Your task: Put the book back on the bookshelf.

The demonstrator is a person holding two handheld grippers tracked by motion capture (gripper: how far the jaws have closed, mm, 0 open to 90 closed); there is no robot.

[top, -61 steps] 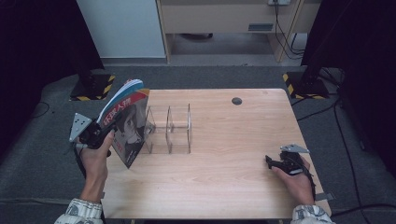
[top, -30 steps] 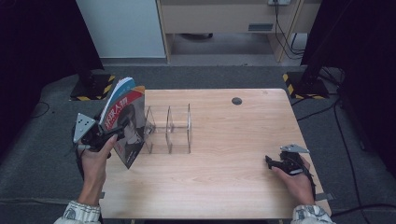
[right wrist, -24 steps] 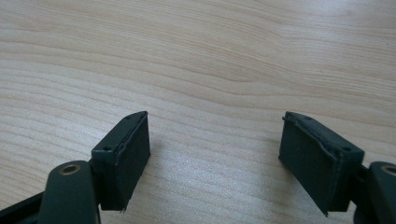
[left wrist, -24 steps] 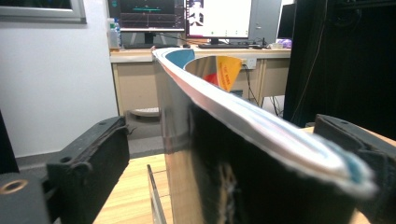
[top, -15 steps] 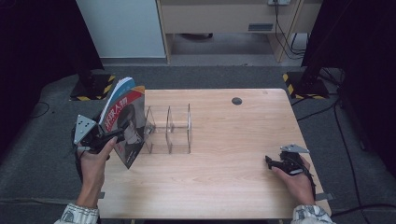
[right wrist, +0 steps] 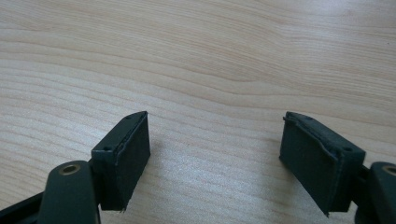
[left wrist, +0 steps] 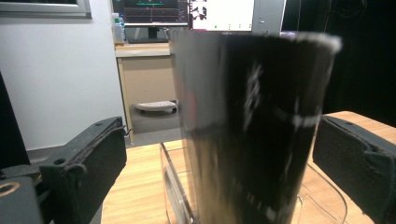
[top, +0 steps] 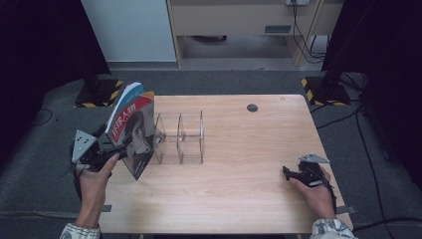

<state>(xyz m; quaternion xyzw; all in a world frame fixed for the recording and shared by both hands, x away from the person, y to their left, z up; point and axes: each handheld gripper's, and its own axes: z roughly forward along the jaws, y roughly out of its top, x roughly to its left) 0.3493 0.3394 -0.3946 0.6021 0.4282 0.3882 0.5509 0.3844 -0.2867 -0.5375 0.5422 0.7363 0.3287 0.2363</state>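
Note:
A magazine with a red and blue cover and a portrait stands tilted at the left end of a clear divider rack on the wooden table. My left gripper reaches it from the left. In the left gripper view the blurred dark magazine stands between the jaws of my left gripper. The left pad is well clear of it and the right pad sits at its edge. My right gripper rests at the table's right front, its jaws of the right gripper wide apart over bare wood.
The clear rack has several upright dividers with free slots right of the magazine. A round cable hole lies at the table's back. Cabinets and dark stands with striped bases stand beyond the table.
Two seconds ago the magazine and the left hand sat slightly farther right; both have shifted a little to the left and nearer. The right hand has not moved.

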